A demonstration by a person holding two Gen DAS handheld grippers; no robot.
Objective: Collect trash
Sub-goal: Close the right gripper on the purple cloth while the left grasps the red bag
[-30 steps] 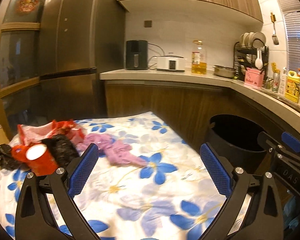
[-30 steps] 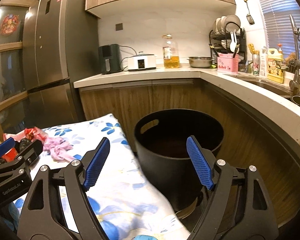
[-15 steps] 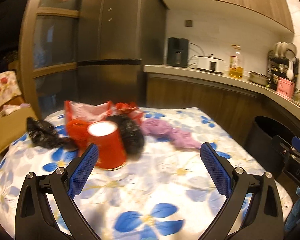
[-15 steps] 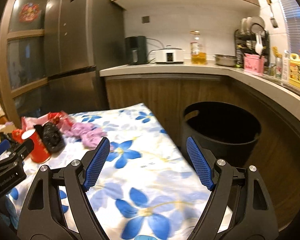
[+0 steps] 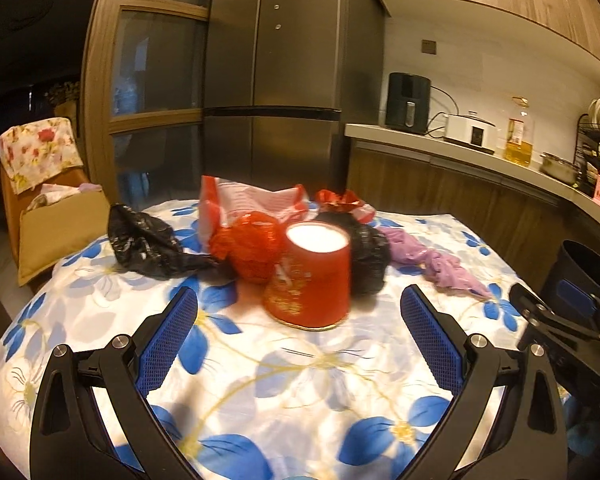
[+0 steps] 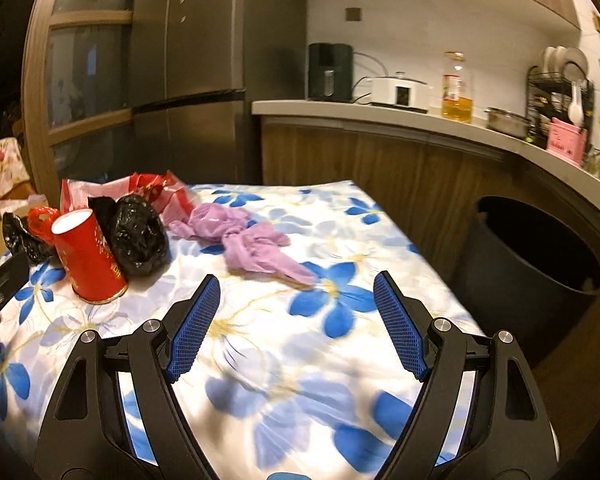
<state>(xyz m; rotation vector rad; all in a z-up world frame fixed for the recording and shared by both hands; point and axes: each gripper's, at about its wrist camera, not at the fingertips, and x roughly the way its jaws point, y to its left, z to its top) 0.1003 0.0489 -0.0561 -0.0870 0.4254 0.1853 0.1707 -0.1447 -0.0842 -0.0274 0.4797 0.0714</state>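
An upturned red paper cup [image 5: 309, 276] [image 6: 87, 256] stands on the flowered tablecloth [image 5: 284, 380]. Around it lie a red bag [image 5: 247, 249], two black bags [image 5: 148, 246] [image 5: 367, 256], a red-and-white wrapper [image 5: 252, 200] and a crumpled purple bag [image 5: 440, 266] [image 6: 252, 244]. A black trash bin [image 6: 528, 272] [image 5: 584, 268] stands to the right of the table. My left gripper [image 5: 300, 336] is open and empty, just short of the red cup. My right gripper [image 6: 296, 324] is open and empty, short of the purple bag.
A dark fridge [image 5: 276, 80] stands behind the table. A worktop [image 6: 420, 120] with appliances, an oil bottle and a dish rack runs along the right. A cardboard box [image 5: 56, 236] and a chair with a flowered cover [image 5: 36, 152] stand at the left.
Both grippers have swung left, away from the bin and towards the trash. The red cup now lies straight ahead of my left gripper, the purple bag ahead of my right. Both stay open.
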